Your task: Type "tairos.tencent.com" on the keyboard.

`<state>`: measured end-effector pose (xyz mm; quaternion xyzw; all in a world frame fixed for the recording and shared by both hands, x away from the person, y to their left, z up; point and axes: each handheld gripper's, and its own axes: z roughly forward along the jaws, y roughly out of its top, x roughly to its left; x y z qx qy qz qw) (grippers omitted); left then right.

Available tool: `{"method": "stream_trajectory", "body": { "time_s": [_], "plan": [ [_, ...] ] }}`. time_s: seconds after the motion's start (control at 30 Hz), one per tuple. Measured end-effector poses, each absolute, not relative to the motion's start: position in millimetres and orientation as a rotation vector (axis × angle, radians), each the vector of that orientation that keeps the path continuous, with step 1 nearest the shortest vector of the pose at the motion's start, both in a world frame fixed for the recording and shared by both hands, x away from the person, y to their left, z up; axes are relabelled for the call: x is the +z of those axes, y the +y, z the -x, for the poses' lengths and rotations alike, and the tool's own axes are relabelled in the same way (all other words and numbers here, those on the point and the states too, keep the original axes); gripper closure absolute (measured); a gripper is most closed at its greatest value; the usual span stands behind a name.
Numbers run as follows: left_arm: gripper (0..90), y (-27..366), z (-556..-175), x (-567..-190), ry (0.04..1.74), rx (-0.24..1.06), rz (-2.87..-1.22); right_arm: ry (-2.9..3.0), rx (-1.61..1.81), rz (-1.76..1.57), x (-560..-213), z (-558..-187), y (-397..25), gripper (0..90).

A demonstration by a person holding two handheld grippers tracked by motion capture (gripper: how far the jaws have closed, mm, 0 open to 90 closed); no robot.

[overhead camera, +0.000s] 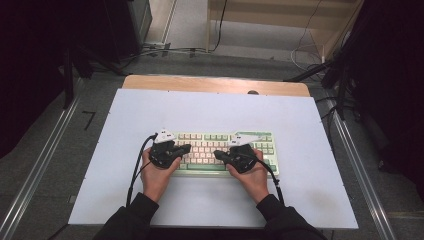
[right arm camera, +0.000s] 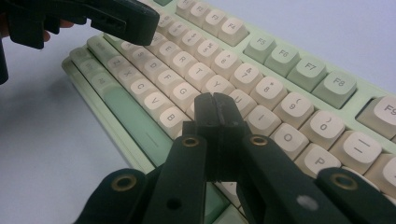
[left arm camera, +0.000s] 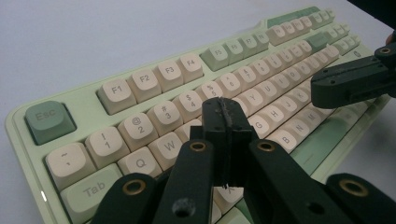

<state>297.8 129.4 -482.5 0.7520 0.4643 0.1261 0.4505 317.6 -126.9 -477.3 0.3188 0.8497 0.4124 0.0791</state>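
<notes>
A pale green plastic keyboard with cream and green keycaps (overhead camera: 227, 150) lies flat near the middle of the white worktop (overhead camera: 150, 110), its long side toward the person. The left gripper (overhead camera: 186, 148) hovers over the keyboard's left half, fingers pressed together above the cream letter keys near W and E (left arm camera: 175, 142). The right gripper (overhead camera: 218, 153) hovers over the keyboard's right-centre keys, fingers pressed together above the H and J region, pinching nothing. Both grippers point inward toward the keyboard's middle, near each other but apart.
</notes>
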Motion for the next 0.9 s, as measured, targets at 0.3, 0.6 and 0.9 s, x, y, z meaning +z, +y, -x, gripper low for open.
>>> {"method": "stream_trajectory", "body": {
  "time_s": [0.3,0.6,0.9],
  "plan": [
    [90.0,129.9,-295.8,-482.6,1.146,0.309,-1.862,2.539,1.235,-0.958,-477.0,-318.3,-128.6,87.8],
    [90.0,129.5,-294.0,-483.7,1.142,0.303,-1.870,2.537,1.232,-0.957,-477.0,-318.2,-129.2,87.8],
    [90.0,127.6,-292.1,-484.8,1.137,0.297,-1.880,2.538,1.225,-0.954,-477.5,-318.2,-129.3,87.8]
  ]
}}
